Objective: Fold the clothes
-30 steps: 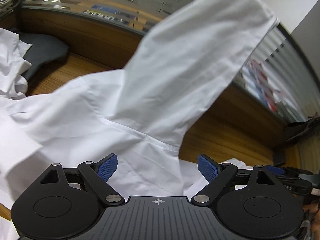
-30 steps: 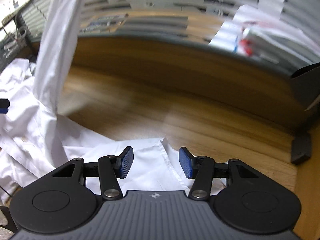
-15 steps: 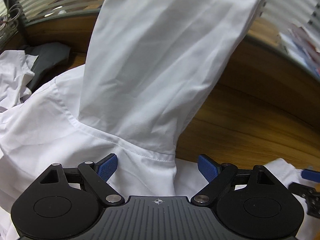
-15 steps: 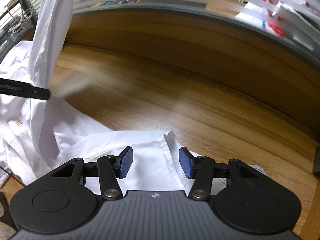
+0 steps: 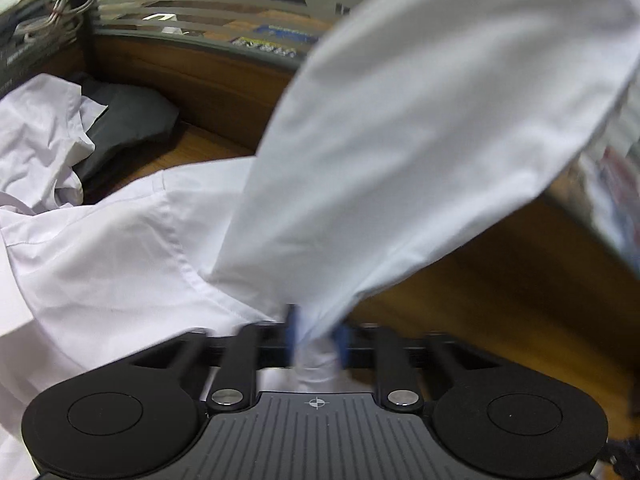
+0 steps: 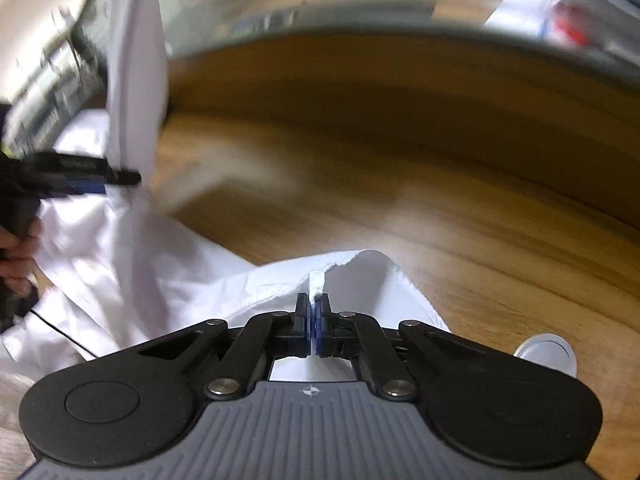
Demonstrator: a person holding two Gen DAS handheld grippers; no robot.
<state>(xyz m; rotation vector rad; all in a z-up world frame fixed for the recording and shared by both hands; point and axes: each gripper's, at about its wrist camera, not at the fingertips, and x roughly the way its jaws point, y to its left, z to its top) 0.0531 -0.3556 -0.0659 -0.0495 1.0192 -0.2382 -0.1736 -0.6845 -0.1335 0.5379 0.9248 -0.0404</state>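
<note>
A white shirt (image 5: 120, 248) lies spread on the wooden table. Its sleeve (image 5: 420, 152) rises up and to the right in the left wrist view. My left gripper (image 5: 316, 336) is shut on the shirt fabric at the base of that sleeve; the image is blurred there. In the right wrist view my right gripper (image 6: 313, 312) is shut on the edge of the white shirt (image 6: 360, 280) near the collar. The left gripper (image 6: 80, 178) shows at the far left of that view, against the raised sleeve (image 6: 136, 80).
A dark grey garment (image 5: 128, 124) and more crumpled white cloth (image 5: 36, 136) lie at the back left. A wooden wall (image 6: 400, 92) with glass above bounds the table (image 6: 500, 248). A small white round lid (image 6: 546, 354) sits by the right gripper.
Both grippers have closed on the shirt: the left at the sleeve base, the right on the edge near the collar. Both views are blurred by motion.
</note>
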